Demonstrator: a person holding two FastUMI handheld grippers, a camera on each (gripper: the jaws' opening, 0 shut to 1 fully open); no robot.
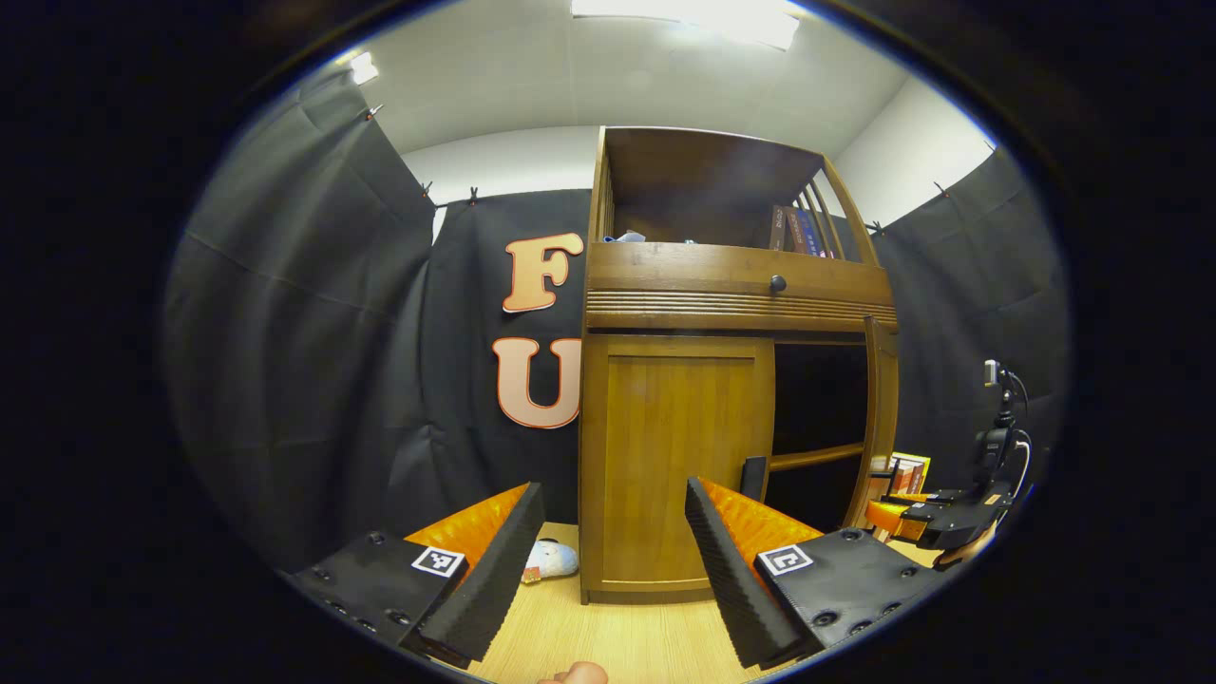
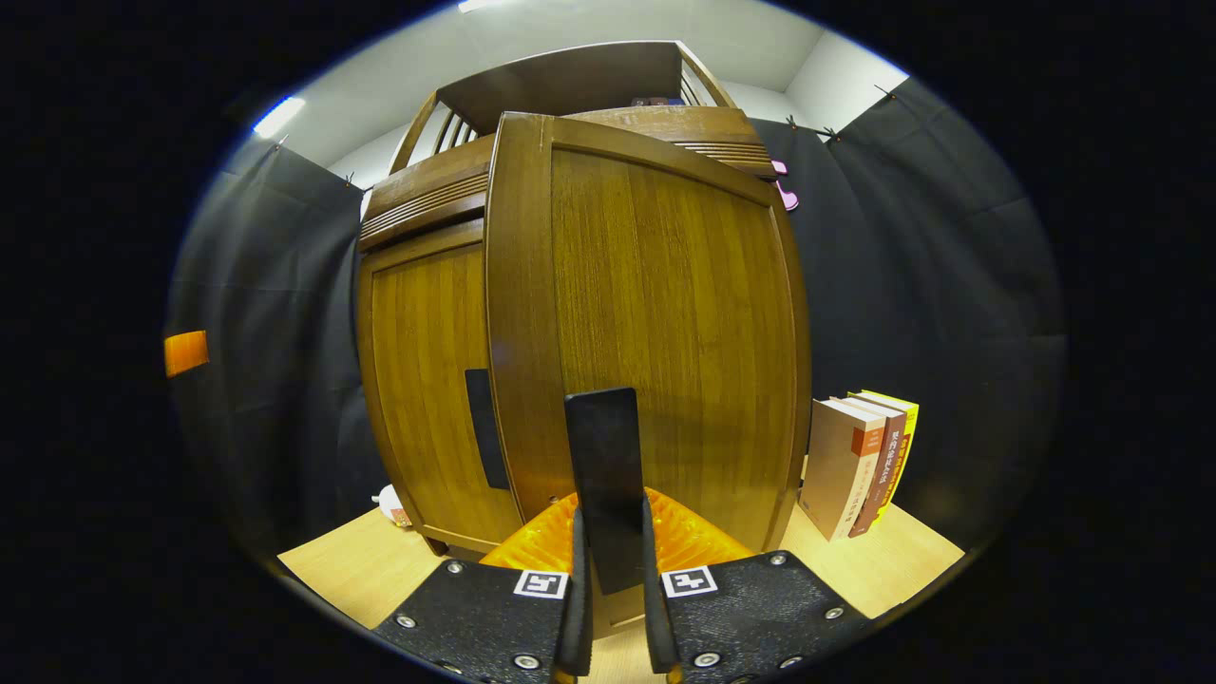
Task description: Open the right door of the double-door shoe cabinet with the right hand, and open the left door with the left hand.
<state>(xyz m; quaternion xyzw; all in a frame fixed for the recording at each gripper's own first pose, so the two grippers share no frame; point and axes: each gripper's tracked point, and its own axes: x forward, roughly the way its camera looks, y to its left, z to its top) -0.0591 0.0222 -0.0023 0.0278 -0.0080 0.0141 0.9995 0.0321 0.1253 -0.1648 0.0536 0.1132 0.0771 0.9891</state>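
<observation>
The wooden shoe cabinet (image 1: 731,294) stands straight ahead in the left gripper view. Its left door (image 1: 679,456) is closed, with a black handle (image 1: 753,478) at its inner edge. The right door (image 1: 883,418) is swung out, showing the dark inside and a shelf. My left gripper (image 1: 613,489) is open, a short way in front of the left door, touching nothing. In the right gripper view my right gripper (image 2: 611,513) is shut on the right door's black handle (image 2: 608,456), and the right door (image 2: 665,313) stands ajar before the closed left door (image 2: 427,380).
Three books (image 2: 860,465) stand upright on the wooden surface (image 2: 883,570) right of the cabinet. A small white plush toy (image 1: 551,559) lies by the cabinet's left foot. A drawer with a round knob (image 1: 777,283) sits above the doors. The right gripper (image 1: 940,518) shows far right.
</observation>
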